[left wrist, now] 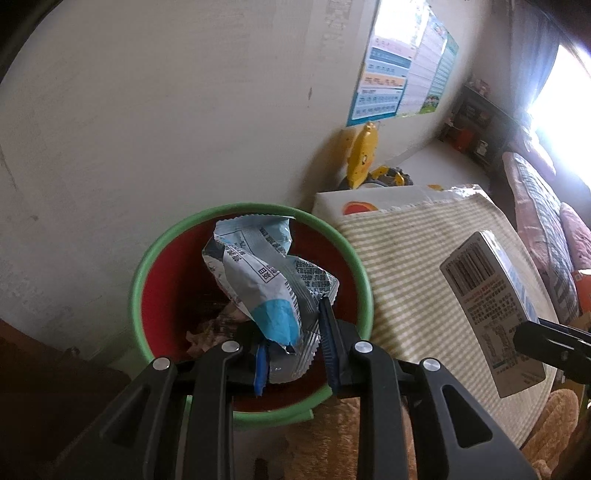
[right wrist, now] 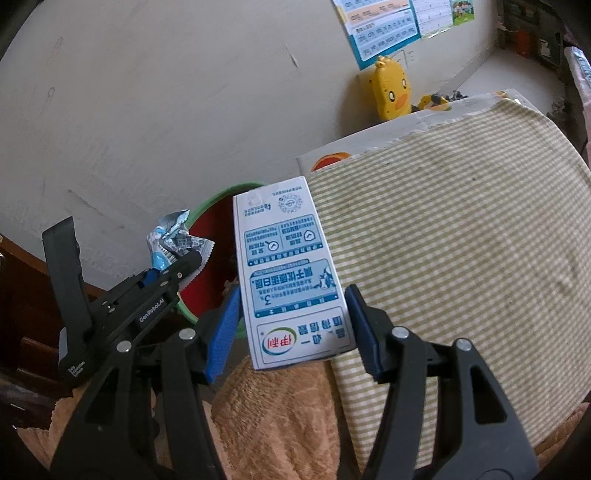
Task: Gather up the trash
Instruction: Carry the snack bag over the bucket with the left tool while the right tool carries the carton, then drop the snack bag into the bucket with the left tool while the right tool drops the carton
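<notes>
At the far left we see a dark wooden piece of furniture [left wrist: 55,369] against the pale wall [left wrist: 147,110]. Just right of it stands the bin [left wrist: 364,280], green at the rim and red inside, with some crumpled scraps lying at its bottom. Our left gripper [left wrist: 295,354] hangs over the bin's mouth, and its blue pads are clenched on a crumpled blue-and-white wrapper [left wrist: 258,273]; the bulk of the wrapper stands up above the jaws, directly over the red interior. In the right wrist view the same gripper [right wrist: 173,266] shows from the side, with the wrapper [right wrist: 173,236] sticking out of its tip beside the bin's rim [right wrist: 221,194].

Next comes our right gripper [right wrist: 291,317]. Its jaws are grasping a white-and-blue milk carton [right wrist: 288,273], one pad on each long side, with the printed face turned to the camera and the text upside down. The carton is held in the air just right of the bin, over the edge between the bin and a table covered by a green-and-white striped cloth [right wrist: 461,258]. From the left wrist view the carton [left wrist: 495,310] appears over that cloth [left wrist: 406,277], its barcode side showing.

Below both grippers lies a fuzzy orange-brown fabric [right wrist: 280,417]. Behind the table a yellow duck toy [right wrist: 391,88] leans against the wall under a blue poster [right wrist: 384,33]. At the far right there is a bright window [left wrist: 565,110].
</notes>
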A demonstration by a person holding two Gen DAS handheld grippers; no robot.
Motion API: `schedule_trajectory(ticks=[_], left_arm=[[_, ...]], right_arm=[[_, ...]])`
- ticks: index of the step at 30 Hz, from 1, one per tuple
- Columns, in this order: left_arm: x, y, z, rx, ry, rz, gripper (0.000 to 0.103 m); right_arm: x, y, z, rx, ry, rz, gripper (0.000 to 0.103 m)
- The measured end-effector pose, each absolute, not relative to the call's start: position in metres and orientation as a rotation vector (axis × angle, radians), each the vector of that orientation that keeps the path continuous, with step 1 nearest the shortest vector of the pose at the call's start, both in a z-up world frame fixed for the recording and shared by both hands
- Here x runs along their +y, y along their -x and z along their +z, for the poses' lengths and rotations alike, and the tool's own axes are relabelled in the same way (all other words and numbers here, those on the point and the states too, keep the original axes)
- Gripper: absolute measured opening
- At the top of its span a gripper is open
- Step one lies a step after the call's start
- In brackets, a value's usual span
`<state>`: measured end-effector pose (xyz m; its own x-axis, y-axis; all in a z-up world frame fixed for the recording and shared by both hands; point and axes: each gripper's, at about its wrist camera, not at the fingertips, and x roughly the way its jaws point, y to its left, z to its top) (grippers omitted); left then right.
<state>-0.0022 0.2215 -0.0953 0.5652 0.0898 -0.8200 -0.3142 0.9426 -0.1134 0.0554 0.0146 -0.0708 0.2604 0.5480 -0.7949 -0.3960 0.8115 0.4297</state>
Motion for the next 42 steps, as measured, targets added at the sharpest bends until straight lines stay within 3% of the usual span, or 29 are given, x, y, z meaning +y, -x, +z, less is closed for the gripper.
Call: schedule_trajectory(ticks=[24, 31, 35, 42], left_arm=[[0.265, -0.002, -0.114, 0.969, 0.287, 0.331, 0.023], [0.271, -0.009, -0.118, 0.969, 0.279, 0.349, 0.030], [0.275, -0.011, -0.121, 0.974, 0.293, 0.363, 0.049], [0.279, -0.007, -0.122, 0.975, 0.307, 0.378, 0.052]], right_arm=[[0.068, -0.070, -0.074, 1.163, -0.116, 0.702, 0.056], [0.079, -0.073, -0.079, 1.179, -0.099, 0.705, 0.056], [0.087, -0.073, -0.080, 1.183, -0.089, 0.714, 0.056], [0.096, -0.072, -0.087, 1.204, -0.071, 0.723, 0.056]])
